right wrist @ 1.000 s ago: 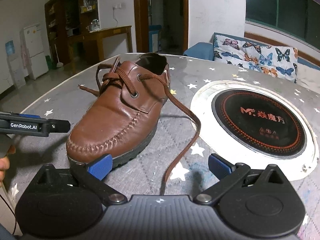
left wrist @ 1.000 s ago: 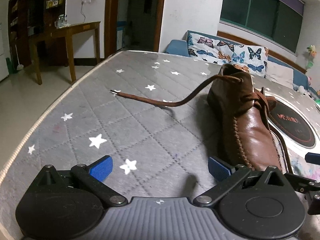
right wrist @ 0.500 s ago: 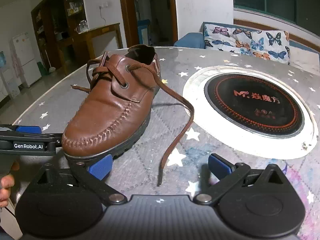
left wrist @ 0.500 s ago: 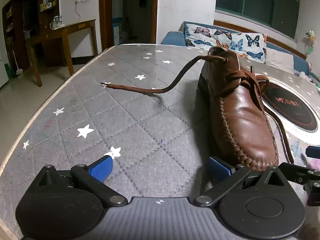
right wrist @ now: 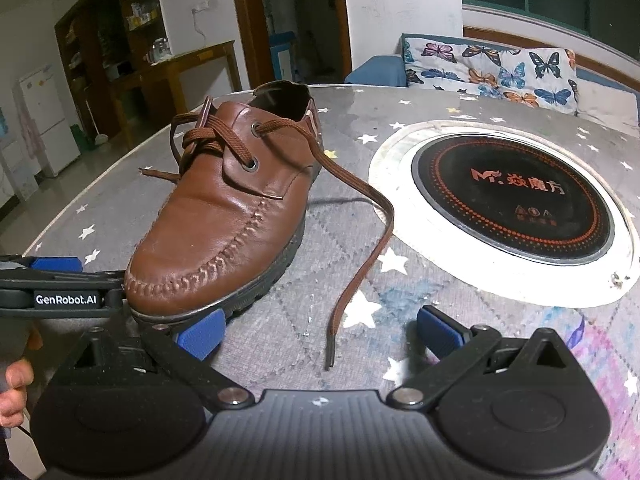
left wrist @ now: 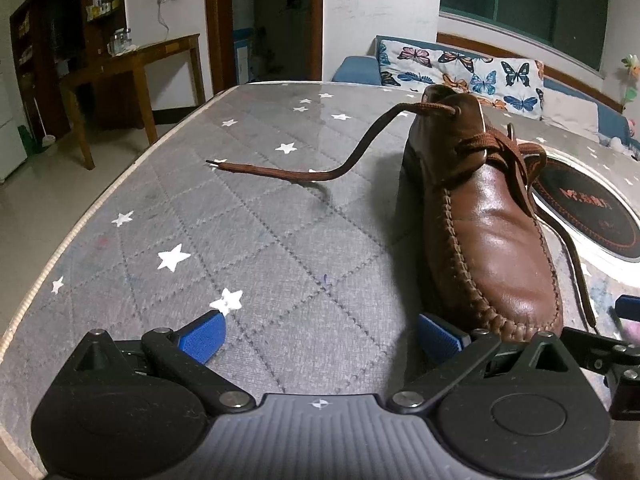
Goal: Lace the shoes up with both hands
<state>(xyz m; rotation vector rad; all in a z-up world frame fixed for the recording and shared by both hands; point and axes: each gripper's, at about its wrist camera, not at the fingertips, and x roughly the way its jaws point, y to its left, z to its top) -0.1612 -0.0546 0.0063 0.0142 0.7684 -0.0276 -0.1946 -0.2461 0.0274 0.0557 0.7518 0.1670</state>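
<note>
Shoe [right wrist: 224, 216] nearer, cooktop [right wrist: 512, 208] full R-view only

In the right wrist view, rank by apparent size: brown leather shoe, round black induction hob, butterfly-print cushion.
1. Brown leather shoe and round black induction hob: alike, and the shoe is nearer, so unranked.
2. Butterfly-print cushion: smallest, but farthest away.

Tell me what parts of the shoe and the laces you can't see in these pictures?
- Brown leather shoe: its heel is hidden behind its own upper in both wrist views.
- Inside the shoe: too dark in the right wrist view.
- Left lace end: mostly hidden behind the shoe in the right wrist view.
- Right lace end: partly cut off by the shoe in the left wrist view.
</note>
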